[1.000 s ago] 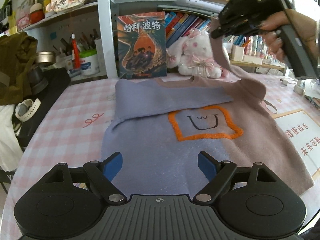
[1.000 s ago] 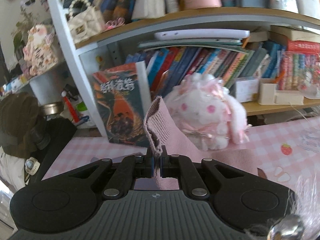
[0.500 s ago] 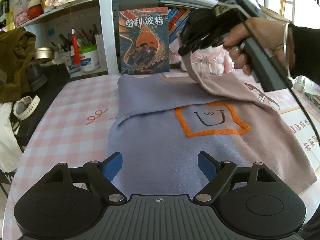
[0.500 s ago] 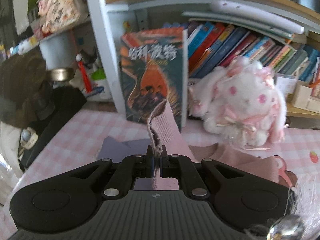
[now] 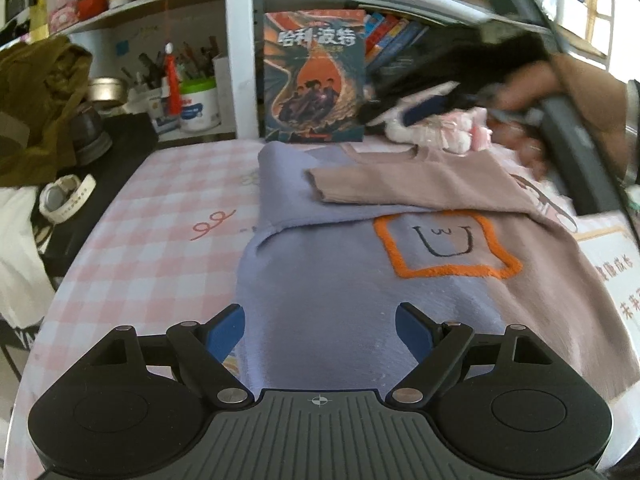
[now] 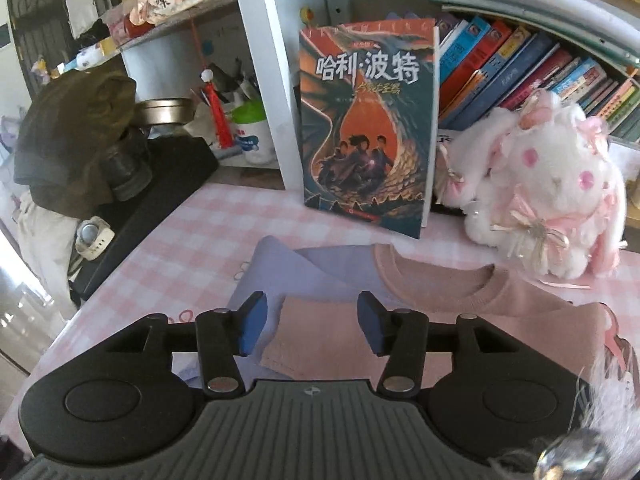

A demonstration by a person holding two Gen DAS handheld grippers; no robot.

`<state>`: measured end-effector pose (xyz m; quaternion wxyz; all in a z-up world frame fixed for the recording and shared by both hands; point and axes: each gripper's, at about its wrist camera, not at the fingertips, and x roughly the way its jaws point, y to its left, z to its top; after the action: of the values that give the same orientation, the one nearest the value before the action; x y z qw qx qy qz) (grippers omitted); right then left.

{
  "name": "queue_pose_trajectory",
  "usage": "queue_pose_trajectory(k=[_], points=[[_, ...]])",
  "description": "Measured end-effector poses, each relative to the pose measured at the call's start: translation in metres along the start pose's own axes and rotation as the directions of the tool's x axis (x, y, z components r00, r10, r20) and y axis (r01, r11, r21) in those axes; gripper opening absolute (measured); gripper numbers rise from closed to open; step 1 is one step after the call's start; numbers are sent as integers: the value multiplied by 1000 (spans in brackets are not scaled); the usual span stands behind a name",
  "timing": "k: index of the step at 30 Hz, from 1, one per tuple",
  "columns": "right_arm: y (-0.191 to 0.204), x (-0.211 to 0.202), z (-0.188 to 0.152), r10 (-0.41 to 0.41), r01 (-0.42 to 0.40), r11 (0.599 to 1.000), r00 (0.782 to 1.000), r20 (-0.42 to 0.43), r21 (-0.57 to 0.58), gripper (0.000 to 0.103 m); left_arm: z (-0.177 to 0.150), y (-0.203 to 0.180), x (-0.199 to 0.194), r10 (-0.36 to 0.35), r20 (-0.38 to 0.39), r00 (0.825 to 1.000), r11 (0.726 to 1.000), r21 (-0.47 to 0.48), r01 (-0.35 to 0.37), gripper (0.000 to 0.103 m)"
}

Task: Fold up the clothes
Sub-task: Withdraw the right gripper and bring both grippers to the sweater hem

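A lilac and dusty-pink sweater [image 5: 360,280] with an orange square face patch [image 5: 444,246] lies flat on the pink checked table. Both sleeves are folded across its chest; the pink sleeve [image 5: 400,190] lies on top of the lilac one [image 5: 288,184]. My left gripper [image 5: 320,330] is open and empty over the sweater's lower hem. My right gripper [image 6: 311,328] is open and empty just above the pink sleeve's cuff [image 6: 312,340]; it also shows blurred in the left wrist view [image 5: 424,110], above the collar.
A Harry Potter book [image 5: 314,76] stands upright behind the sweater, with a white plush rabbit [image 6: 540,192] to its right. A white shelf post [image 6: 260,60], jars and pens stand at the back left. A watch [image 5: 64,196] and dark clothes lie at the left edge.
My right gripper carried the pink sleeve leftward across the chest, laid it down and opened. The left gripper has stayed open over the hem.
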<state>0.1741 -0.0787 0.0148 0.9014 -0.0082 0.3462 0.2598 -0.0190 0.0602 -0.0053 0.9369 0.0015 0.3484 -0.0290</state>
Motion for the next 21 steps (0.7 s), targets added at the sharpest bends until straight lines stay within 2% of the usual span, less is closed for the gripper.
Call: queue_pose_trajectory(k=[4, 10, 16, 21], points=[[-14, -24, -13, -31, 31, 999, 1000, -5, 20, 52, 0, 9, 0, 14, -4, 1000, 999, -40, -15, 85], [-45, -72, -59, -130, 133, 989, 990, -50, 67, 52, -5, 17, 0, 22, -21, 1000, 997, -67, -24, 85], [-70, -124, -119, -259, 271, 953, 961, -99, 136, 52, -11, 21, 1, 46, -64, 997, 995, -88, -51, 85], [-80, -156, -161, -330, 352, 915, 934, -133, 199, 53, -15, 29, 5, 43, -109, 993, 990, -126, -57, 84]])
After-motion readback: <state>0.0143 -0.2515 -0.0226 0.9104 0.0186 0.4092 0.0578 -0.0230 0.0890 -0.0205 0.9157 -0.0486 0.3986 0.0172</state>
